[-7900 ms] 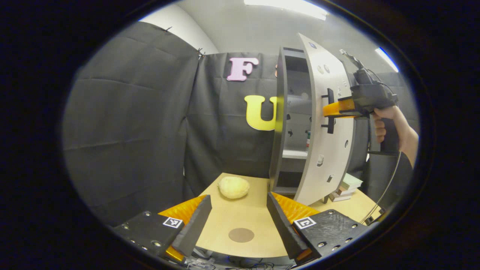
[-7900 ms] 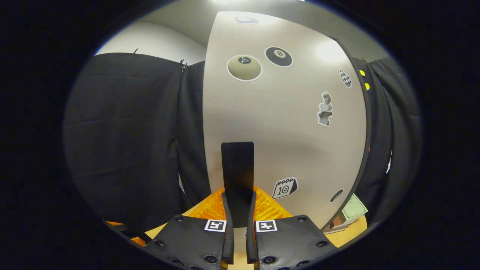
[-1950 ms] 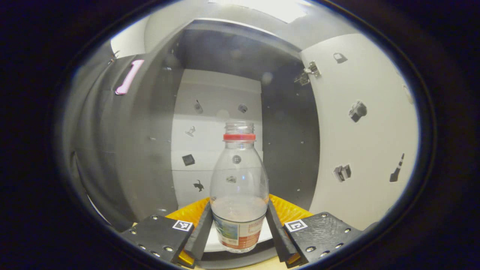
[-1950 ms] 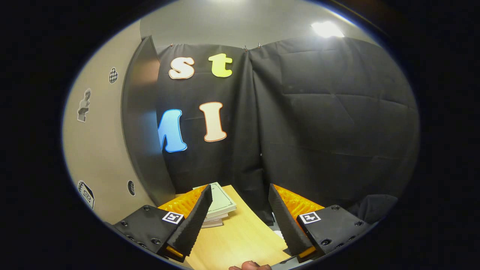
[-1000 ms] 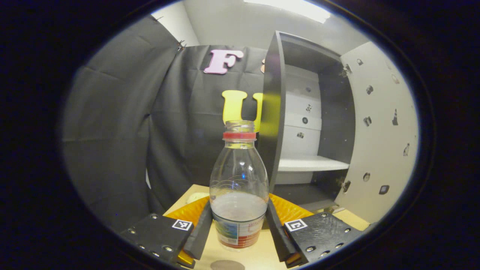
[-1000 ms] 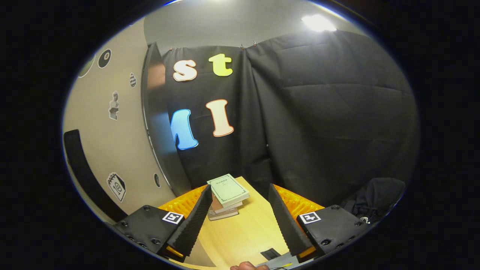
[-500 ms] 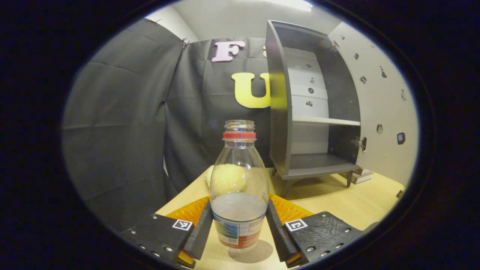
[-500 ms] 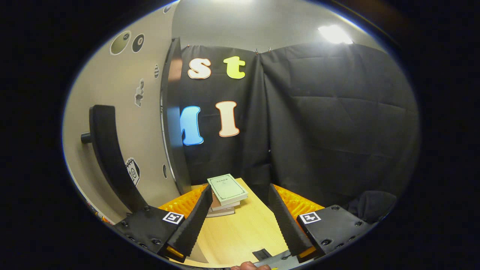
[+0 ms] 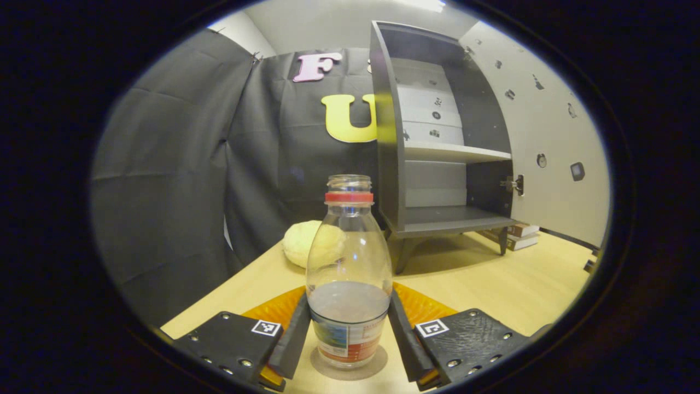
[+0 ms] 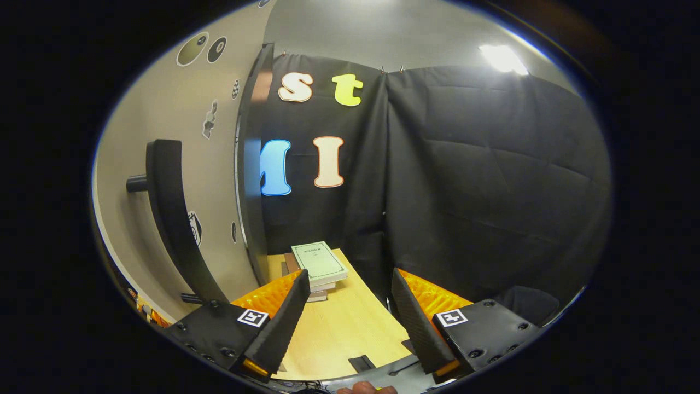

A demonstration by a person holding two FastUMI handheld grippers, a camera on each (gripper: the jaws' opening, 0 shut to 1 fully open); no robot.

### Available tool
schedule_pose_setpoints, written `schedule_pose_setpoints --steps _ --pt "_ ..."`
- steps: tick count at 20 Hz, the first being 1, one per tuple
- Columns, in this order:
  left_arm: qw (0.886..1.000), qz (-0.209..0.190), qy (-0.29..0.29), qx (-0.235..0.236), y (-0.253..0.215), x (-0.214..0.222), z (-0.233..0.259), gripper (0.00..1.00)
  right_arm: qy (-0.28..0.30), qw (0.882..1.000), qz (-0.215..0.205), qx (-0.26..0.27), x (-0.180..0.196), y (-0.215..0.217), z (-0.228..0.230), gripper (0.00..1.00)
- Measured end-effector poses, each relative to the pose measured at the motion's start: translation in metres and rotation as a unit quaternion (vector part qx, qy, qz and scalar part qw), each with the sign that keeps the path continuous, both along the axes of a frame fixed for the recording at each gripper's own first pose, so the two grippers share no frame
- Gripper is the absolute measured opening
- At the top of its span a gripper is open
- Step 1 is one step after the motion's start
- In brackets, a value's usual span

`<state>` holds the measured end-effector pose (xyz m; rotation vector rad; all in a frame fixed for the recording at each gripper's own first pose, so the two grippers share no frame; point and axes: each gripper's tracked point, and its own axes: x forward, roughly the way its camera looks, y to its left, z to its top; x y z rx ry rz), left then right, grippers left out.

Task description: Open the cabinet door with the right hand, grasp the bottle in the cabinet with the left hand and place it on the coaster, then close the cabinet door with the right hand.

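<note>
The left claw point(image 9: 348, 334) is clenched on the bottle point(image 9: 348, 273), both fingers pressed against its labelled lower body. The bottle stands upright, uncapped with a red ring at its neck, and some liquid sits low inside. Its base appears to rest on the round brown coaster point(image 9: 377, 364) on the table point(image 9: 492, 284), so the placing looks nearly done; only letting go seems left for this hand. Behind it the cabinet point(image 9: 437, 148) is open, shelves bare, the cabinet door point(image 9: 547, 137) swung wide to the side. A pale lumpy object point(image 9: 303, 246) lies near the cabinet's foot; what it is cannot be told.

The right claw point(image 10: 347, 317) is released, its fingers apart and holding nothing, above the table edge. The door handle point(image 10: 169, 219) stands just to its side, apart from the fingers, and a stack of books point(image 10: 317, 268) lies farther off. Closing the door is judged still to do.

Most of the coaster is covered by the bottle, so how well it is centred is uncertain.
</note>
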<state>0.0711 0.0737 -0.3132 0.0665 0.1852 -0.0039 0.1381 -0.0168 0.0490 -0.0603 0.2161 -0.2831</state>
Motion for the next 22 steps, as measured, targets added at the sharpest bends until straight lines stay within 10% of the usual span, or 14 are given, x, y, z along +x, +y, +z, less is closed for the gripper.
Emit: schedule_pose_setpoints --steps 22 --pt "0.999 -0.009 -0.001 -0.037 0.006 -0.016 0.037 0.82 0.010 0.999 -0.028 0.041 -0.014 -0.016 -0.040 0.93"
